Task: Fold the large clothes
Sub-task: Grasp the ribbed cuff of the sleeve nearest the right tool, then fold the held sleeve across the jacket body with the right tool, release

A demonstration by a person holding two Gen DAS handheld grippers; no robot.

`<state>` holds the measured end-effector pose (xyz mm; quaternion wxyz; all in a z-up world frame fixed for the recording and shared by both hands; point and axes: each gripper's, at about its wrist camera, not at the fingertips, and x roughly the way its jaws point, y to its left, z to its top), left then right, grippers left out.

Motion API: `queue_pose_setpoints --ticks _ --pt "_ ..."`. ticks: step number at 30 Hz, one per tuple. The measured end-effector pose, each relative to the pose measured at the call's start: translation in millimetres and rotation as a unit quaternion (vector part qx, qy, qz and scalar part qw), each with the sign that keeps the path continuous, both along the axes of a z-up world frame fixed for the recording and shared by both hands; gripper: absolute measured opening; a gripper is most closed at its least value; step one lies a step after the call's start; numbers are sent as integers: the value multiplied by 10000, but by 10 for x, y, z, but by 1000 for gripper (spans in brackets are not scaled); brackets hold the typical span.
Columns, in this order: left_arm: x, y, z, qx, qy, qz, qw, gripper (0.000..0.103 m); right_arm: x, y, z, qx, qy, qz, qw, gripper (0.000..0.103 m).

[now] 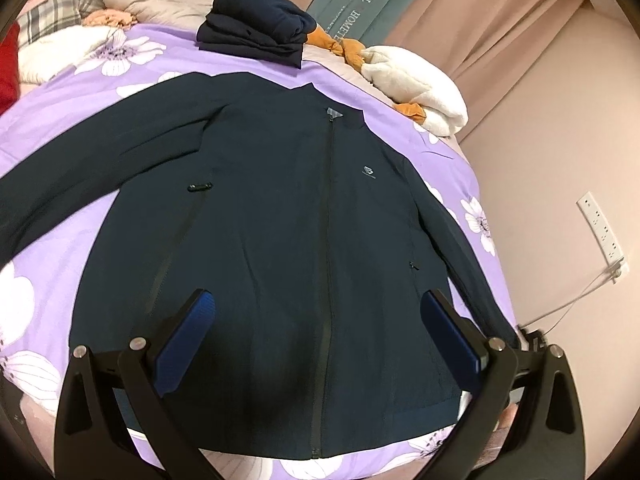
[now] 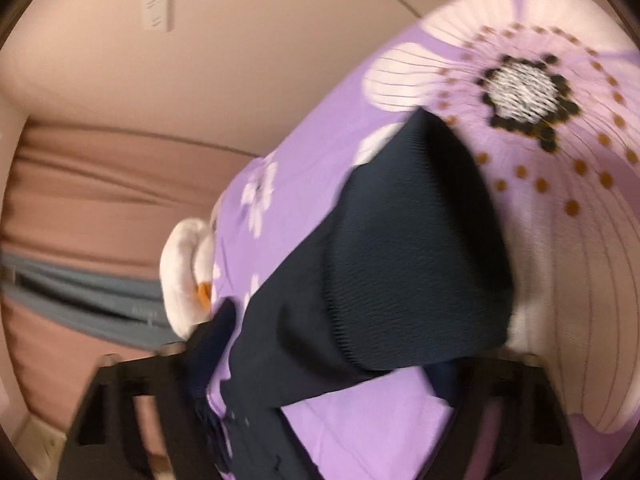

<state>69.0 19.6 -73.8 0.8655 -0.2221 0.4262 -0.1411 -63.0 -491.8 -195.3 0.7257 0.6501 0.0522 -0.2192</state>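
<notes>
A dark navy zip jacket (image 1: 280, 220) lies spread front-up on the purple flowered bedspread (image 1: 52, 248), collar far, hem near. My left gripper (image 1: 320, 312) hovers open above its lower front, blue pads wide apart and empty. In the blurred right wrist view, the jacket's sleeve with its ribbed cuff (image 2: 412, 264) lies on the bedspread (image 2: 540, 60) close before the camera. My right gripper (image 2: 320, 364) sits low around the sleeve; its fingertips are hidden, so I cannot tell whether it grips.
A folded pile of dark clothes (image 1: 256, 28) sits at the bed's far end, beside white and orange plush toys (image 1: 420, 76). Pillows (image 1: 68, 12) lie at the far left. A wall with a power strip (image 1: 602, 232) stands to the right of the bed.
</notes>
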Motion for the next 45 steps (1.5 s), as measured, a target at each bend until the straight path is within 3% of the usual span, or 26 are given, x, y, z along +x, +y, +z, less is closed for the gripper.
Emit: queue_pose_setpoints --ticks 3,6,8,11,14,16,19,20,21,23,24,26,30,32,33,34,35,36,37,39,41,43,45 --pt "43 39 -50 -73 132 -12 9999 103 36 -10 -37 38 153 -7 9999 32" --pt "98 80 -114 96 263 3 9996 103 93 -39 73 -270 419 129 9987 24" --pt "131 146 -184 226 365 68 9991 103 164 -35 306 -752 669 226 9947 23" --pt "184 283 -266 58 549 140 9984 103 339 21 679 -1349 933 388 9857 23" --pt "242 426 -276 144 663 401 9969 103 722 205 1313 -2155 1307 663 9654 23" --pt "267 535 -272 108 679 537 9962 103 1028 438 1700 -2786 1541 841 9442 23" --pt "297 732 -230 -34 683 690 9953 103 1560 1064 2255 -3889 1857 1405 8914 23" --pt "299 784 -205 -17 657 743 9951 103 1667 1224 2334 -4095 1909 1532 8788 23" --pt "295 845 -175 12 618 800 9949 103 1887 1584 2493 -4522 1983 1757 8516 23" --pt "303 980 -111 87 507 956 9941 103 2109 2065 2601 -5049 2002 2048 8143 23" --pt "303 1048 -90 124 460 1051 9933 103 2282 2501 2636 -5507 1999 2286 7775 23" --pt "310 1166 -82 172 417 1227 9914 103 2517 3119 2545 -6031 2003 2712 7229 23" --pt "298 1360 -158 234 454 1418 9886 103 2864 4146 1879 -6589 2309 3641 6164 23" --pt "309 1431 -229 305 531 1461 9874 103 2983 4623 1299 -6925 2630 4118 5307 23" --pt "311 1462 -261 339 568 1485 9867 103 3038 4769 1084 -7045 2794 4243 4956 27" --pt "313 1494 -301 359 621 1513 9859 103 3046 4935 779 -7168 2978 4445 4471 37" --pt "329 1520 -327 346 640 1522 9857 103 3091 4999 653 -7198 3063 4548 4257 43" --pt "337 1551 -355 319 648 1534 9855 103 3081 5058 438 -7238 3194 4658 3964 52" --pt "353 1581 -372 287 637 1538 9856 103 3051 5067 311 -7306 3214 4679 3795 62" --pt "408 1581 -411 163 562 1510 9868 103 3006 5038 281 -7449 3000 4657 3718 74" --pt "470 1536 -447 -10 529 1408 9886 103 2859 4894 386 -7478 2704 4709 3821 78" --pt "575 1446 -475 -269 549 1178 9912 103 2899 4809 574 -7276 2336 4953 4131 78" --pt "678 1376 -477 -573 450 918 9931 103 2742 4558 805 -6885 1918 5251 4619 79"
